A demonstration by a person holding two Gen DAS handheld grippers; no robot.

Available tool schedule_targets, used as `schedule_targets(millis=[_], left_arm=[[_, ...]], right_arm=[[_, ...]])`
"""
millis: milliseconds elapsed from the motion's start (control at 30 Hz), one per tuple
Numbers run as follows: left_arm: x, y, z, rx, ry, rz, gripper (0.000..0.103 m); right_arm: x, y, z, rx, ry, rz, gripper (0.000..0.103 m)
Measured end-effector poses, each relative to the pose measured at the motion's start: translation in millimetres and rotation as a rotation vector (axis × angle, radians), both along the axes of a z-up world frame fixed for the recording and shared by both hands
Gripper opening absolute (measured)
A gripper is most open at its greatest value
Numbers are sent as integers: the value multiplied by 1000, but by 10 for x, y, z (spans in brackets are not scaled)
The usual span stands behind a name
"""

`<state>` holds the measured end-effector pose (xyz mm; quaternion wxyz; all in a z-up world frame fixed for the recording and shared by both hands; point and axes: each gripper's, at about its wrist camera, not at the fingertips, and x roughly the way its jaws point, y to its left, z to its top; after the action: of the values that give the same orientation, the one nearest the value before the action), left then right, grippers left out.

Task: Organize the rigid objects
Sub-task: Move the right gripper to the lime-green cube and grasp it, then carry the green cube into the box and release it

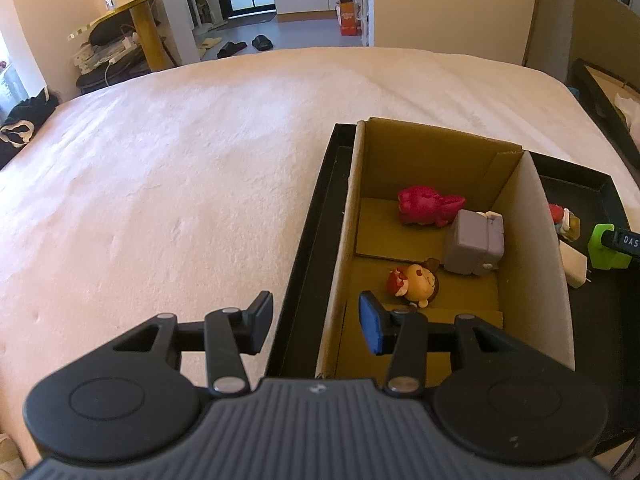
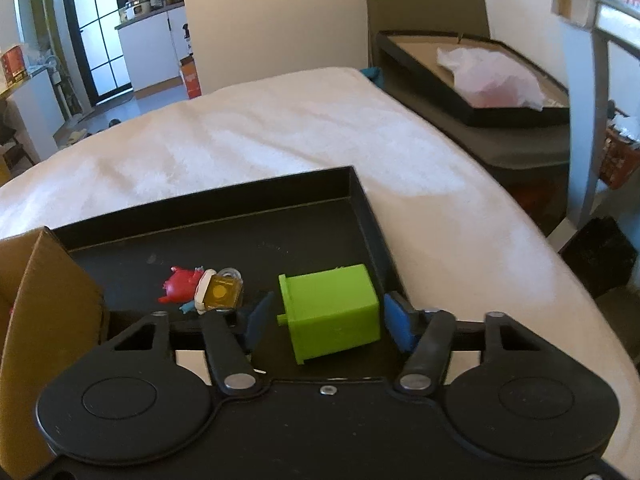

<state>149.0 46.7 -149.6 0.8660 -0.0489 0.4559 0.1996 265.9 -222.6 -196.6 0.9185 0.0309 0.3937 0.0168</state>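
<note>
On a white-covered bed [image 1: 180, 168], my left gripper [image 1: 316, 322] hangs with jaws apart and empty, straddling the near left wall of a cardboard box [image 1: 344, 240] that sits in a black tray [image 1: 308, 248]. Inside the box lie a pink figure [image 1: 428, 210], a grey block [image 1: 474, 246] and a small doll [image 1: 416, 282]. To the right, on the tray floor, my right gripper [image 2: 328, 320] brackets a green cube [image 2: 332, 316]; its right pad looks to be touching, its left pad still apart. Beside the cube lies a red and yellow toy [image 2: 204, 290].
</note>
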Motion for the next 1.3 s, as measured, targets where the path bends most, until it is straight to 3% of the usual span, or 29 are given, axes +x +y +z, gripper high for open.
schedule_targets(millis=[100, 267, 867, 1300], left_arm=[[8, -1, -4, 2, 0, -2, 46], [10, -2, -11, 3, 7, 3, 46], [-64, 20, 42, -18, -17, 6, 46], [-125, 31, 83, -51, -69, -21, 45]], right_arm=[[7, 30, -36, -31, -2, 16, 52], [-25, 40, 9, 27, 37, 45, 51], [-365, 115, 311, 29, 79, 128, 51], [-588, 234, 750, 39, 5, 231, 51]])
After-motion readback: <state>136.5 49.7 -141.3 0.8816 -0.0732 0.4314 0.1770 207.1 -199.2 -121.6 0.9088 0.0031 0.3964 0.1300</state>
